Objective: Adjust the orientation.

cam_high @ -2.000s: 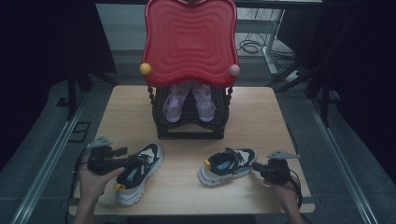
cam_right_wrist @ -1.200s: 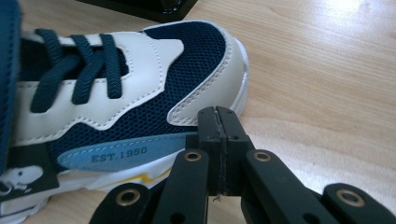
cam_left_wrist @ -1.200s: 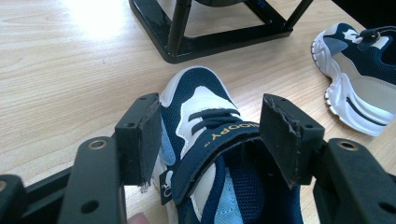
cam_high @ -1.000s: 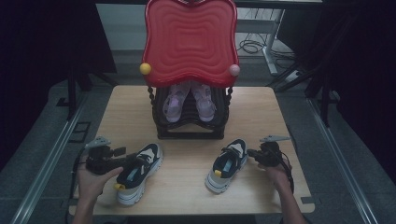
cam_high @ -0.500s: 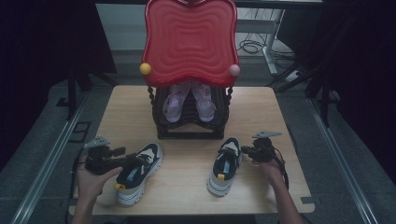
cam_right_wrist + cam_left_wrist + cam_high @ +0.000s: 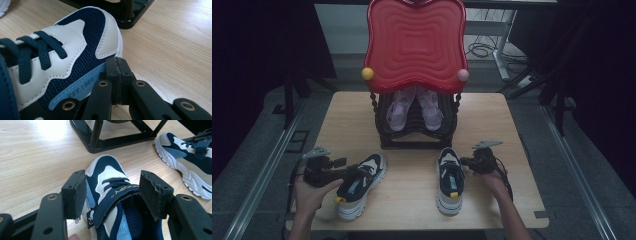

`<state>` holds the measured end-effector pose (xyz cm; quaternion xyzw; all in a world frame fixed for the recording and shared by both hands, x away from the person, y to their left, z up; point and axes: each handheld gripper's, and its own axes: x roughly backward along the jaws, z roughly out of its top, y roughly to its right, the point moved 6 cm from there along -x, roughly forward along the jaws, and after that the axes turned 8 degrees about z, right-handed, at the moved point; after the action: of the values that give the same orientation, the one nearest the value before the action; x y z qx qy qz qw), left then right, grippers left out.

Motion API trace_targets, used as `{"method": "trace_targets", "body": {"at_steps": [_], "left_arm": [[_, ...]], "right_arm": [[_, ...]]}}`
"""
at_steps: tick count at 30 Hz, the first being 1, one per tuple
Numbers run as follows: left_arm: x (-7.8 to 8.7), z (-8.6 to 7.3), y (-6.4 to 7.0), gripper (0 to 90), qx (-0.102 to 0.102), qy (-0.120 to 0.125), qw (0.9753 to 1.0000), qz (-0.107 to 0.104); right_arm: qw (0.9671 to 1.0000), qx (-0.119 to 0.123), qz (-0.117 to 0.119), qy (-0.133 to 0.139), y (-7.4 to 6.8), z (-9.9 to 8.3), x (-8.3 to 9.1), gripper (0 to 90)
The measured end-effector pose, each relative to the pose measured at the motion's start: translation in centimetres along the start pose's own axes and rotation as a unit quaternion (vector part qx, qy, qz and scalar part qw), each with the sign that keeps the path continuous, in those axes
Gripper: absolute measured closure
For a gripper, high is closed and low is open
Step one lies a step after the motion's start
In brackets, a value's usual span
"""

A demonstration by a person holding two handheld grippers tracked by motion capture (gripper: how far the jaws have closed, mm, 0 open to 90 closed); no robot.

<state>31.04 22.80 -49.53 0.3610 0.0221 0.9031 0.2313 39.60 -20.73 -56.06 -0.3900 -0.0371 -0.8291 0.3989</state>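
Observation:
Two navy, white and light-blue sneakers lie on the wooden table (image 6: 512, 130). The left sneaker (image 6: 359, 184) (image 6: 112, 202) points up and to the right. My left gripper (image 6: 346, 172) (image 6: 113, 187) is open, its jaws straddling this shoe at the strap. The right sneaker (image 6: 449, 179) (image 6: 62, 55) points toward the rack; it also appears in the left gripper view (image 6: 190, 162). My right gripper (image 6: 465, 162) (image 6: 117, 66) is shut with nothing between its pads. Its tip rests against the right side of that sneaker near the toe.
A black shoe rack (image 6: 417, 137) stands at the middle back of the table, holding a pair of purple shoes (image 6: 414, 107) under a red wavy top (image 6: 414, 45). Its base bar (image 6: 117, 141) lies just beyond both sneakers' toes. Bare table lies either side of the rack.
The right sneaker has swung from lying crosswise to pointing at the rack and slid left. My right gripper moved up and left with it. The left gripper and left sneaker hardly moved.

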Motion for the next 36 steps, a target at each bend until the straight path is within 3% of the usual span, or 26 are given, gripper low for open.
{"method": "trace_targets", "body": {"at_steps": [11, 19, 31, 36], "left_arm": [[0.0, 0.0, 0.0, 39.4, 0.000, 0.000, 1.0000, -0.001], [0.1, 0.0, -0.1, 39.4, 0.001, 0.001, 1.0000, -0.001], [0.4, 0.0, -0.2, 39.3, 0.002, 0.005, 1.0000, 0.000], [0.5, 0.0, -0.3, 39.3, 0.003, 0.005, 1.0000, 0.000]], "right_arm": [[0.9994, 0.009, 0.032, 0.004, -1.3, 0.7, -1.2, 89.5], [0.9989, 0.013, 0.045, 0.007, -1.8, 1.0, -1.9, 89.5], [0.9968, 0.041, 0.069, 0.000, -3.2, 2.2, -3.1, 89.4], [0.9966, 0.037, 0.074, 0.003, -3.2, 2.2, -3.2, 89.1]]}}
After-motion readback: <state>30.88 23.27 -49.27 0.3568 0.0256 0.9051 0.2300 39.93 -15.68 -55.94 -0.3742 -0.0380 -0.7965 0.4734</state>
